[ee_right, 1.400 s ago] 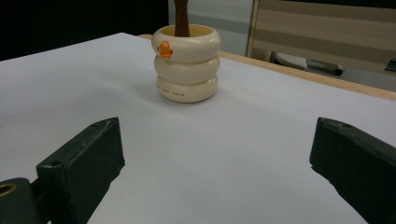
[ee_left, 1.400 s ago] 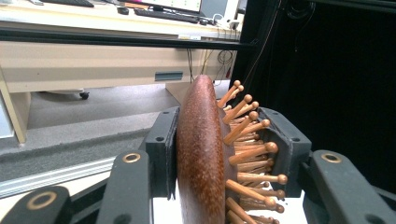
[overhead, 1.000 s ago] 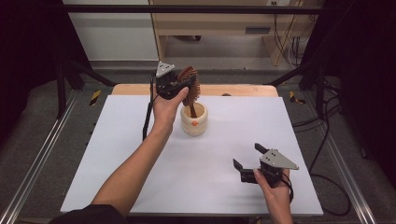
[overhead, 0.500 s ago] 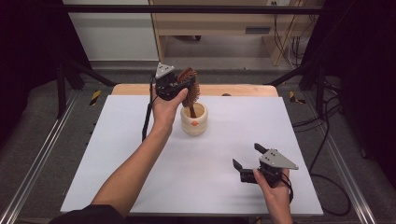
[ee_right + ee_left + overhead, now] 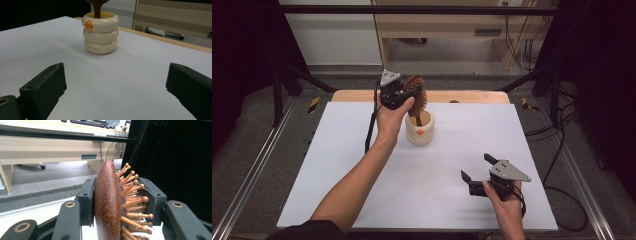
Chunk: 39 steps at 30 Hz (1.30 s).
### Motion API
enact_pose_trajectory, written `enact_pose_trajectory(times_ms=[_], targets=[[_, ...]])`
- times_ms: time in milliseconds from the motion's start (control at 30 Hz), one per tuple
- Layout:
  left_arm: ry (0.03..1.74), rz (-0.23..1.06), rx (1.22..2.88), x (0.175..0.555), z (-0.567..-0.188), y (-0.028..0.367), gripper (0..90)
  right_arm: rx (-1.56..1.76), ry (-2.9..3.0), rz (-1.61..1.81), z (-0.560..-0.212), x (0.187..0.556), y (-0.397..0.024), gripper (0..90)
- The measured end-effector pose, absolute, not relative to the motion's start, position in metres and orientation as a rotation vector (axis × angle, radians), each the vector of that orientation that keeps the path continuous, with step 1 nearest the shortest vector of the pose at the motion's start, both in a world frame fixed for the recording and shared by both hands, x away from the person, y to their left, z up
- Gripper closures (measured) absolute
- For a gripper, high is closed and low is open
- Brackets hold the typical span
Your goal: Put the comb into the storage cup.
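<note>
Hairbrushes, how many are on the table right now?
1. The wooden hairbrush stands handle-down in the cream ringed cup near the table's far edge, its head clamped in the left tool. The cup's inside is not visible.

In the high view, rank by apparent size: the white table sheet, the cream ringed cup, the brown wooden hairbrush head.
1. White table sheet, by far the largest.
2 and 3. Cream ringed cup and brown wooden hairbrush head look alike; the left gripper covers part of the brush, so no ranking.
</note>
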State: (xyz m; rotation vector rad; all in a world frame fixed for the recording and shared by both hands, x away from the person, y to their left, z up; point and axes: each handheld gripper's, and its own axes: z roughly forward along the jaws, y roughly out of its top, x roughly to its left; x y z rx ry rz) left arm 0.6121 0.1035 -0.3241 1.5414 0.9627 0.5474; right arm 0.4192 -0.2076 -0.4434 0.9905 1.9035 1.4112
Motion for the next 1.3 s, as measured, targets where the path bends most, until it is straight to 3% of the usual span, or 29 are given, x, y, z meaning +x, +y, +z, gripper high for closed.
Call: enact_pose_trajectory(times_ms=[1300], targets=[[1.008, 0.489, 1.485, 0.610, -0.338, 0.106, 51.3, 0.985, 1.912, 1.405, -0.445, 0.420, -0.204, 3.3]])
